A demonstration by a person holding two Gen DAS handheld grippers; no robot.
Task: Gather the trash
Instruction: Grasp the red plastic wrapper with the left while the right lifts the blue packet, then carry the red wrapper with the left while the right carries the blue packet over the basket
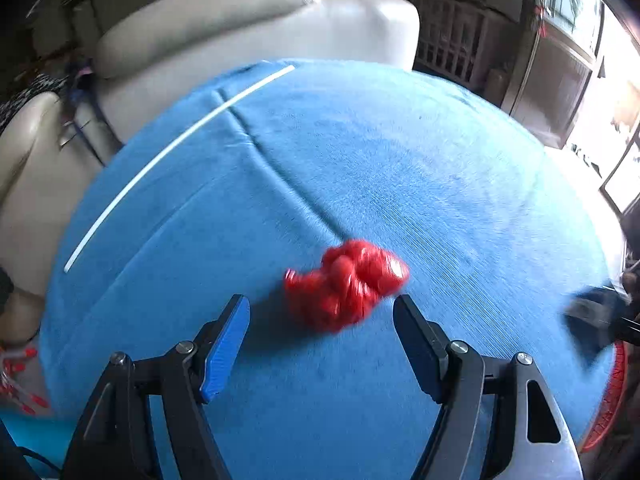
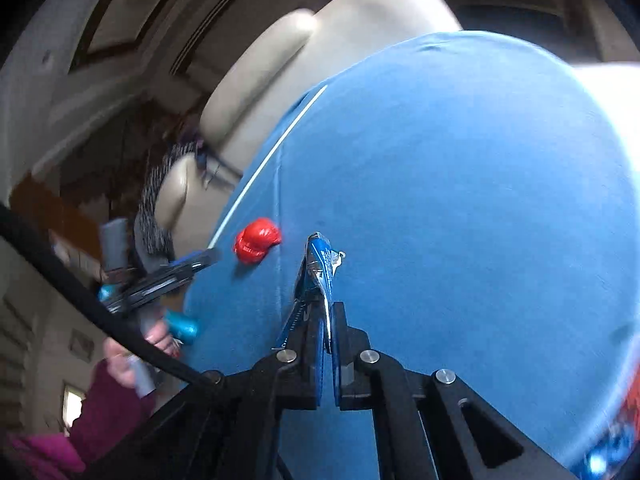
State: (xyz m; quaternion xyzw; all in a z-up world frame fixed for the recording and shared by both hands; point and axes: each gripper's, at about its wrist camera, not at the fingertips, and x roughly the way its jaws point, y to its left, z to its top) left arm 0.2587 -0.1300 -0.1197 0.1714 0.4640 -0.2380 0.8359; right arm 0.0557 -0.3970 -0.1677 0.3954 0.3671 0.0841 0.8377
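Note:
A crumpled red plastic bag [image 1: 346,282] lies on the blue cloth [image 1: 360,152], just beyond the tips of my left gripper [image 1: 322,312], which is open with nothing between its pads. The red bag [image 2: 256,245] also shows in the right wrist view, with the left gripper [image 2: 200,259] beside it in a person's hand [image 2: 158,338]. My right gripper [image 2: 328,316] is shut on a blue foil wrapper [image 2: 320,266] that sticks up from between its pads, lifted over the cloth [image 2: 460,200]. The right gripper [image 1: 596,316] appears blurred at the right edge of the left wrist view.
A white straw [image 1: 176,148] lies along the cloth's far left edge. Beige sofa cushions [image 1: 208,20] stand behind the table. A red basket rim [image 1: 612,400] shows low at the right. A dark cabinet [image 1: 552,80] and a bright window sit at the far right.

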